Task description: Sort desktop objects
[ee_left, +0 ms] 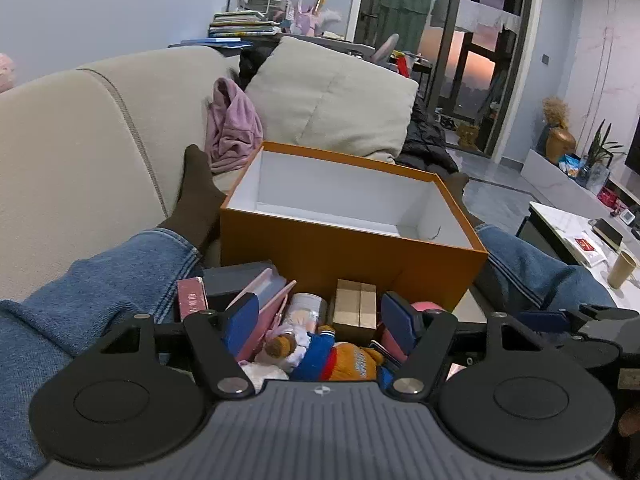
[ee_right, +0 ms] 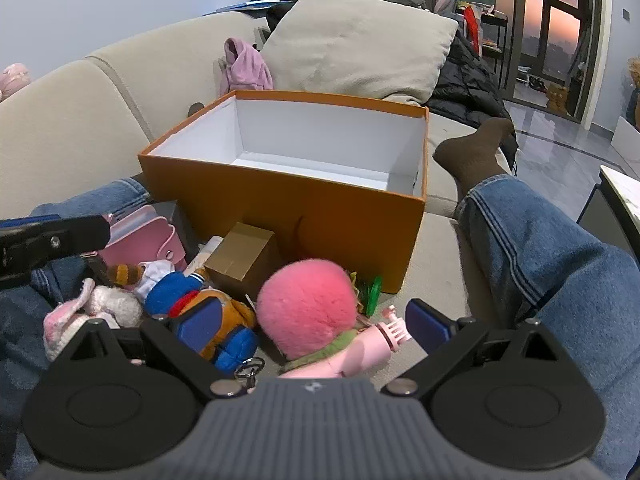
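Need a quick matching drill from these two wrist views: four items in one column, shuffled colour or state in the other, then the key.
Items:
1. storage box
2. round plush ball
3. small carton
4. right gripper

Descriptions:
A. fluffy pink
B. jaws open, nothing held
C. orange outside, white inside, nothing visible inside
D. plain brown cardboard, closed

Pairs: 1-C, 2-A, 3-D, 4-B
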Demonstrator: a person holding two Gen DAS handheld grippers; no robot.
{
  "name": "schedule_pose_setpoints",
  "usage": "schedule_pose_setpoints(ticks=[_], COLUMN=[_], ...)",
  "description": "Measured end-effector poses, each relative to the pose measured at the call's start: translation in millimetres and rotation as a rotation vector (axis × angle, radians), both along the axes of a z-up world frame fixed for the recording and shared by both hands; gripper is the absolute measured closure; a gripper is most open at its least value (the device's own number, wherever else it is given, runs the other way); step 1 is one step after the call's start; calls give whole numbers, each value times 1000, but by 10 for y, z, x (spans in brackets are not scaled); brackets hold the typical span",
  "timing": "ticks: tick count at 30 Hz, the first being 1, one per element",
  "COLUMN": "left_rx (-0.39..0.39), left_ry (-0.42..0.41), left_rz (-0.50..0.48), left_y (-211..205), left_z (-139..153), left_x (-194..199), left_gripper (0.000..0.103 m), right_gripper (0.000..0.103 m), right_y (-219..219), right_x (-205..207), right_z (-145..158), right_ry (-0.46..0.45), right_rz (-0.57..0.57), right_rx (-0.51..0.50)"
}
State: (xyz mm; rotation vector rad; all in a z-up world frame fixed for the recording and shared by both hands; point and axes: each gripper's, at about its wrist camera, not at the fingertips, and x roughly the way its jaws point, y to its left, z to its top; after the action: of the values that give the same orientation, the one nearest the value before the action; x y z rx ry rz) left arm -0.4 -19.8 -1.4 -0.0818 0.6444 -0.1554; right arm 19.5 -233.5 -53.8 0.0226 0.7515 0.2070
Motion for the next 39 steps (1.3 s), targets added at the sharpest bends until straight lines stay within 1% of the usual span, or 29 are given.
schedule_pose_setpoints(ticks=[5,9,16,20,26,35,39], left_rx=[15,30,38,55,50,51,53], left_ry=[4,-20,-17,-33,-49,-27,-18], left_rz=[-6,-5,0,3,-11,-36,-32], left_y=[-15,-16,-11,-33,-35,-50,-47], left_z=[-8,1,1,-4,-5,-17,-29], left_x=[3,-9,-1,-11,-31,-23,-19], left_gripper=[22,22,22,22,22,22,22], right_gripper=[5,5,5,5,5,5,5], right_y=[-2,9,9,6,4,-7,-14], right_x=[9,19,17,19,32,35,39], right_z=[-2,-9,-13,-18,-15,-18,-24], right_ry=[5,10,11,14,19,21,23], right_rz=[-3,-2,-5,-7,-13,-21,-27], right_rx=[-4,-7,-11,-14,-19,-22,-24])
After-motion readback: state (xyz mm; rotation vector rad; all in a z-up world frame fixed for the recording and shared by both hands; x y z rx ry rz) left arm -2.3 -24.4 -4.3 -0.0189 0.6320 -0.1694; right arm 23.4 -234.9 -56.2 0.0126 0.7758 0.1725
